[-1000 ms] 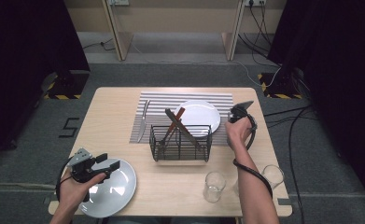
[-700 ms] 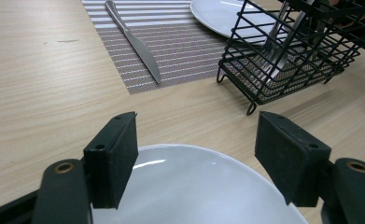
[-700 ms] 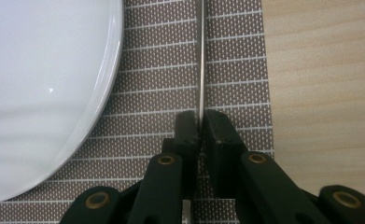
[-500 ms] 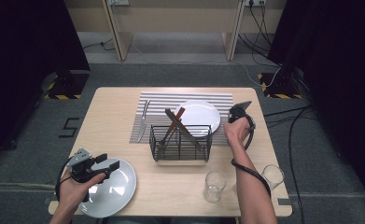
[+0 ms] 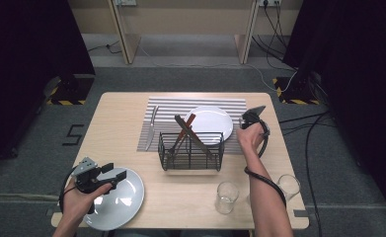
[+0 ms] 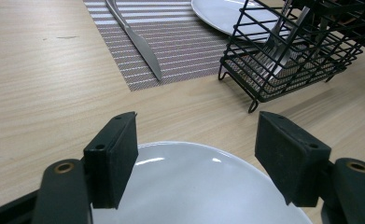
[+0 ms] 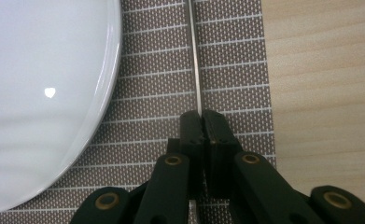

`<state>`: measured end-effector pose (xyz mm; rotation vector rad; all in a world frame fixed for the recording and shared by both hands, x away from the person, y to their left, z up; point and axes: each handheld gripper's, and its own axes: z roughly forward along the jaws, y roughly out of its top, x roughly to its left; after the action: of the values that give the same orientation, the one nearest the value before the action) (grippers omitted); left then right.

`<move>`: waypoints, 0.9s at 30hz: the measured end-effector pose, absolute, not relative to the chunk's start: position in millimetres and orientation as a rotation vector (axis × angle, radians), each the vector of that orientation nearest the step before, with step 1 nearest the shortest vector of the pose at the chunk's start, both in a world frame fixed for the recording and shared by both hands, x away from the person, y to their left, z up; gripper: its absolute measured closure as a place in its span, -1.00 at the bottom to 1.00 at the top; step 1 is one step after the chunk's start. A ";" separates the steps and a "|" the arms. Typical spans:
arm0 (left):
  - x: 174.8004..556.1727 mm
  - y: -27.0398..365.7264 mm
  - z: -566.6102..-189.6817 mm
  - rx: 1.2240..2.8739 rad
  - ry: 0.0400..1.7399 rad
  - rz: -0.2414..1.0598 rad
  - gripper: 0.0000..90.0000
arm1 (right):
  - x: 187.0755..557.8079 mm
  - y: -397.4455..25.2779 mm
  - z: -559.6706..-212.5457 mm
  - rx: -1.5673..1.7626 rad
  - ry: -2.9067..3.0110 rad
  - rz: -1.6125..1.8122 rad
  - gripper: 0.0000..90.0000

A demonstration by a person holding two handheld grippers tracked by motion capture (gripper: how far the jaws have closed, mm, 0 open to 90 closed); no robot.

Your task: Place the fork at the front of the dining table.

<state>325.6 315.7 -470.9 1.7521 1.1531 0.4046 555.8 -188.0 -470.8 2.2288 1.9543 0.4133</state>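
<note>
Right tool [image 7: 202, 122] clenched on a thin metal utensil [image 7: 196, 65], edge-on, lying on the mat [image 7: 227, 56] just right of the far plate [image 7: 35, 88]. Rack [image 5: 191, 150], in front of that plate, holds leaning cutlery [image 5: 188, 134]. Left tool [image 6: 196, 158] released, jaws apart over the near plate [image 6: 189, 186], left-front of the rack. Knife [image 6: 138, 39] on the mat, left of the rack.

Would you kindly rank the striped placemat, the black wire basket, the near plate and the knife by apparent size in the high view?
1. Striped placemat
2. Near plate and black wire basket: too alike to rank, and the plate is nearer the camera.
3. Knife
</note>
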 end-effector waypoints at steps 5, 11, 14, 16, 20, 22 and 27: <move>325.7 315.3 -471.1 1.754 1.154 0.404 -0.35 | 559.2 -190.0 -467.3 2.216 1.939 0.438 0.94; 326.1 316.0 -471.8 1.750 1.156 0.402 -0.35 | 566.5 -190.6 -464.2 2.211 1.918 0.464 0.94; 326.0 316.4 -471.6 1.749 1.155 0.403 -0.35 | 570.2 -190.4 -465.3 2.205 1.910 0.474 0.94; 326.2 317.1 -471.8 1.749 1.158 0.404 -0.35 | 571.6 -190.3 -466.4 2.208 1.904 0.479 0.94; 326.2 316.8 -472.2 1.750 1.158 0.401 -0.35 | 572.0 -189.9 -470.4 2.200 1.906 0.471 0.94; 326.1 316.3 -472.1 1.749 1.157 0.401 -0.35 | 572.3 -190.2 -472.3 2.198 1.904 0.473 0.94; 326.3 317.1 -472.1 1.750 1.159 0.404 -0.35 | 572.8 -190.8 -474.0 2.203 1.903 0.479 0.93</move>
<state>326.3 317.1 -472.1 1.7498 1.1589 0.4037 572.8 -190.8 -474.0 2.2032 1.9029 0.4790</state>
